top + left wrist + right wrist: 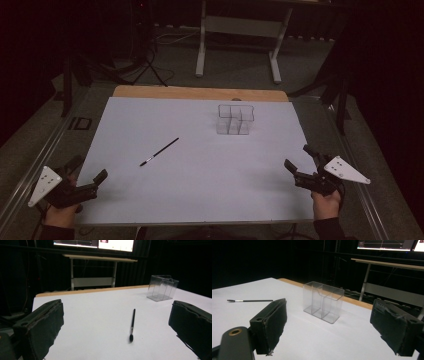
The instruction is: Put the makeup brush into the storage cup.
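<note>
Brush (159, 152) lies on your white worktop (200, 190), clear organizer (235, 119) beyond; left claw (90, 182) and right claw (299, 162) both released, dark room around.

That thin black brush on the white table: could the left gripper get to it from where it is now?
Probably yes. The brush lies alone on the white table, and the left gripper, jaws open, points its way with nothing between them.

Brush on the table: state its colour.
The brush is black with a short silvery band near its tip; clearest in the left gripper view.
</note>
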A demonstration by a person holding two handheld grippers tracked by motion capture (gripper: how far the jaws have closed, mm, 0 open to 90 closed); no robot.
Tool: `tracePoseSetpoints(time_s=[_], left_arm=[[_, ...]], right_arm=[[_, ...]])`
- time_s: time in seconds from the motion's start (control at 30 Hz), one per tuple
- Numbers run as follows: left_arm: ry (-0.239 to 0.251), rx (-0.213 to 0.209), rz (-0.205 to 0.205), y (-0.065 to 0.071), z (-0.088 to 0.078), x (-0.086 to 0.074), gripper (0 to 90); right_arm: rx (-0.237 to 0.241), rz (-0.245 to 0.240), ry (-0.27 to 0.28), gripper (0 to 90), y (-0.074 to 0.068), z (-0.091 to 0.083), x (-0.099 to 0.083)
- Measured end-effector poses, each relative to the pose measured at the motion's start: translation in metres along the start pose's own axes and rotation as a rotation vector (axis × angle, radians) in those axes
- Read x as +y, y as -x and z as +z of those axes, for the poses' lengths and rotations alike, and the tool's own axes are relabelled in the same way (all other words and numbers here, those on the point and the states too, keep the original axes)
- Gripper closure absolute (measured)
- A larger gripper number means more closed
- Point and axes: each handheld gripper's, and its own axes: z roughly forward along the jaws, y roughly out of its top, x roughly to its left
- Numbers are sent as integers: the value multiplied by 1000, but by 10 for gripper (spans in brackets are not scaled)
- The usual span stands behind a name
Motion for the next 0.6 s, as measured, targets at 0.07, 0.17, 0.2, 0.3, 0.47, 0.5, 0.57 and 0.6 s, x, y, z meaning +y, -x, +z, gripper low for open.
tracePoseSetpoints(time_s=[0.07,0.17,0.2,0.3,0.47,0.5,0.57,0.6], left_arm=[[-22,-12,-2,1,3,-4,3],[-29,-17,-6,2,4,-5,3],[-31,-20,-10,2,5,-5,3],[-21,-17,-17,4,4,-3,3],[-3,-21,-12,8,1,5,3],[-15,-26,-13,8,1,6,3],[-11,-35,-14,11,-3,10,3],[-12,-41,-27,12,-4,12,3]], right_arm=[[6,-2,-4,137,-1,1,0],[12,-3,-9,136,-2,1,0],[13,-12,-9,137,-4,2,0],[18,-24,-12,137,-5,3,-1],[29,-13,-13,137,-5,4,-2],[27,-12,-14,137,-5,5,-2],[28,-8,-11,137,-5,5,-1],[27,-7,-10,137,-5,5,-1]])
